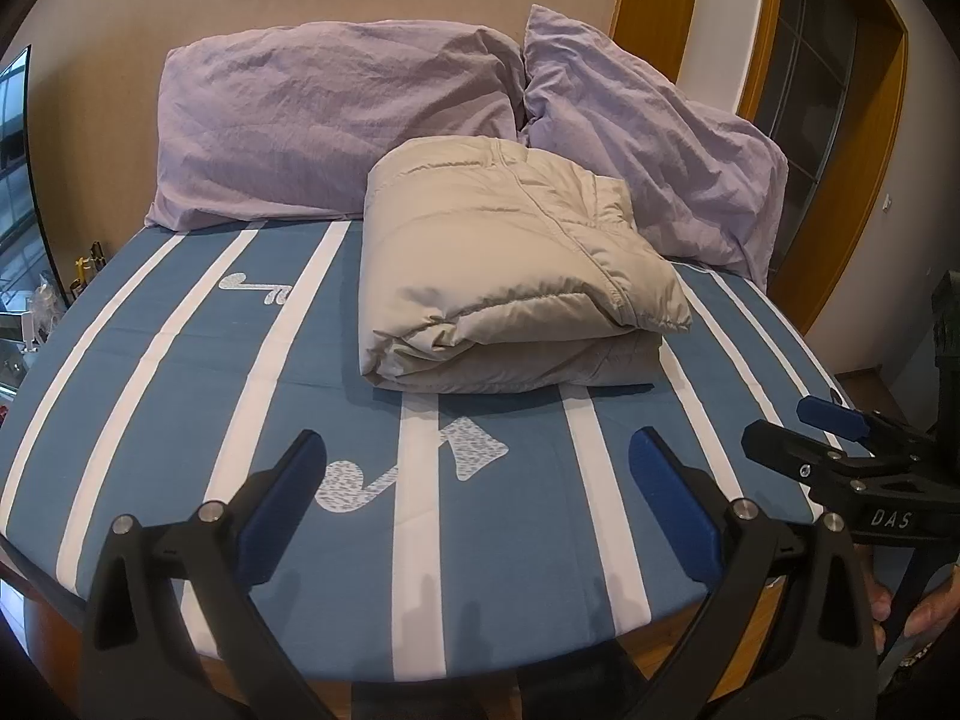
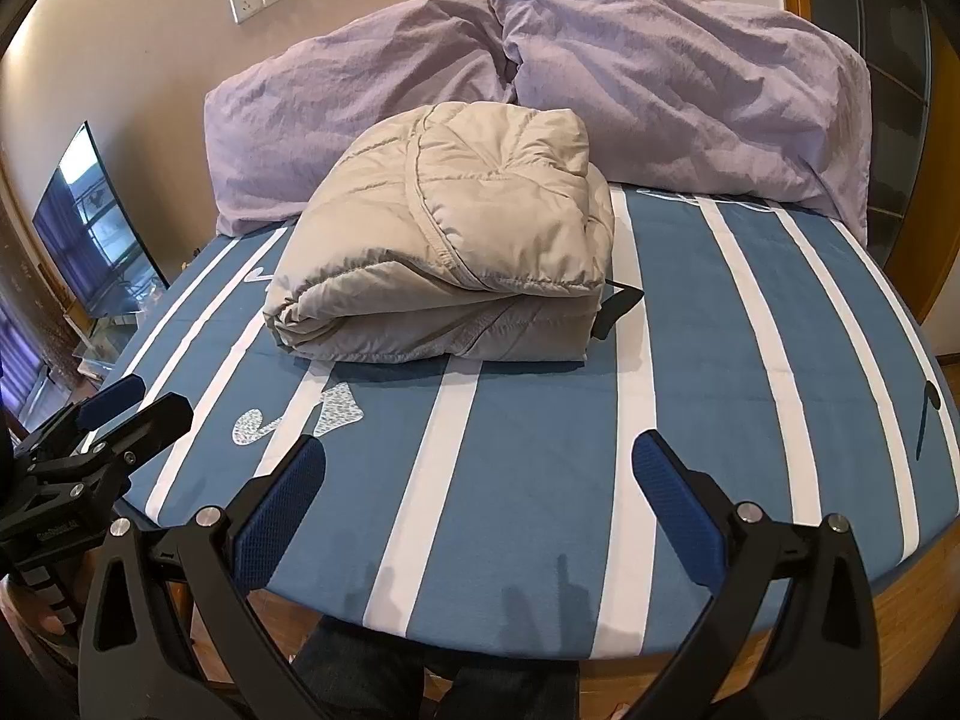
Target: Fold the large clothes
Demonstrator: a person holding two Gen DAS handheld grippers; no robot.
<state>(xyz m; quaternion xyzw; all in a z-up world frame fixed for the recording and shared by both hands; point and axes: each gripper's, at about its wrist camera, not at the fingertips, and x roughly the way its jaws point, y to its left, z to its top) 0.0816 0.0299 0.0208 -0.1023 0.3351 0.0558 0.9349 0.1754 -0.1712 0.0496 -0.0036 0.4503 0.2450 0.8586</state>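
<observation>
Beige padded jacket [image 1: 510, 264] sits folded on the bed [image 1: 180, 396]; left gripper [image 1: 477, 501] and right gripper [image 2: 480, 501] jaws wide, empty. Retreat clear, don't snag the bundle.

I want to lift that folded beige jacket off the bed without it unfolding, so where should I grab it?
Take the folded beige jacket by its thick rolled front edge, coming from the foot of the bed. That edge faces both open grippers, and pinching all layers there should keep the bundle together.
</observation>
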